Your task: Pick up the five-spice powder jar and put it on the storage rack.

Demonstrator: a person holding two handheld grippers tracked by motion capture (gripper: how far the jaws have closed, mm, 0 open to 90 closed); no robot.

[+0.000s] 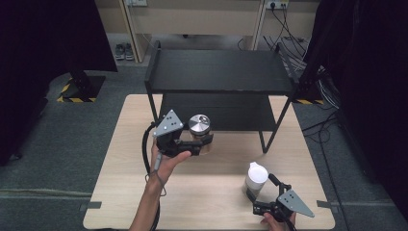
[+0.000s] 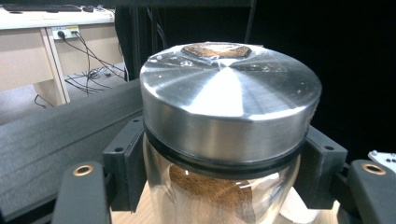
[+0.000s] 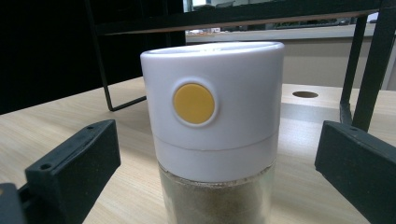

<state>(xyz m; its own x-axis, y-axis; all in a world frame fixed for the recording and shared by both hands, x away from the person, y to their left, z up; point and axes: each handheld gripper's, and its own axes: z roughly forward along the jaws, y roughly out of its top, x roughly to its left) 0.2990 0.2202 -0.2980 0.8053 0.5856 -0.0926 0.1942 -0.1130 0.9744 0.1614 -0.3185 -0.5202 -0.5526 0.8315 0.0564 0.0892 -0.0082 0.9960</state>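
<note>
A glass jar (image 1: 199,129) with a brushed steel lid and brown powder inside is at the table's middle, just in front of the black shelf. My left gripper (image 1: 202,143) is shut on it. In the left gripper view the jar (image 2: 229,98) sits between both black jaws, which press on the glass below the lid. Near the table's front right stands a shaker (image 1: 256,175) with a white cap. My right gripper (image 1: 262,188) is open around it. In the right gripper view the shaker (image 3: 212,107) shows a yellow dot, with gaps to the jaws on both sides.
A black two-tier shelf (image 1: 221,72) stands on the far half of the wooden table (image 1: 120,187); its thin legs (image 1: 269,132) come down at the right of the jar. Cables (image 1: 288,43) lie on the floor behind.
</note>
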